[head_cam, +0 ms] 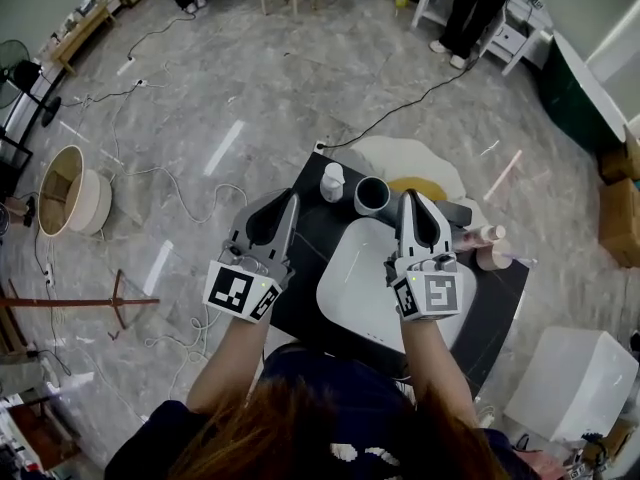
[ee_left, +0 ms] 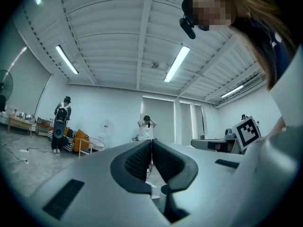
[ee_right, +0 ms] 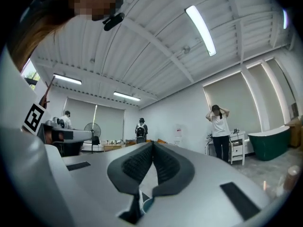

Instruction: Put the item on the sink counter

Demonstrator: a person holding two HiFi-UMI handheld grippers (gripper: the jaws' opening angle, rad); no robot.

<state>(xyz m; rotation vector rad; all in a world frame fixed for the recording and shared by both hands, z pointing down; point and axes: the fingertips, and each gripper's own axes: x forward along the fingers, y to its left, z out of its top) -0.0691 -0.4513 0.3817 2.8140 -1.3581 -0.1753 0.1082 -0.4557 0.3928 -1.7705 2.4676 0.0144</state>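
Note:
In the head view a dark sink counter (head_cam: 300, 293) carries a white basin (head_cam: 355, 278). Behind the basin stand a white bottle (head_cam: 332, 181) and a grey cup (head_cam: 372, 196). Two pale bottles (head_cam: 492, 255) lie at the counter's right edge. My left gripper (head_cam: 291, 201) hovers over the counter's left side, its jaws shut and empty, tips near the white bottle. My right gripper (head_cam: 409, 197) hangs over the basin's far rim beside the grey cup, jaws shut with nothing between them. Both gripper views look out level across the room, with the left gripper (ee_left: 151, 143) and the right gripper (ee_right: 152, 145) closed.
A cream rug (head_cam: 400, 158) with a yellow patch lies behind the counter. A white box (head_cam: 570, 378) stands at the right, and a round basket (head_cam: 65, 193) at the left. Cables (head_cam: 150, 173) trail over the marble floor. A green bathtub (head_cam: 575, 88) and standing people are far off.

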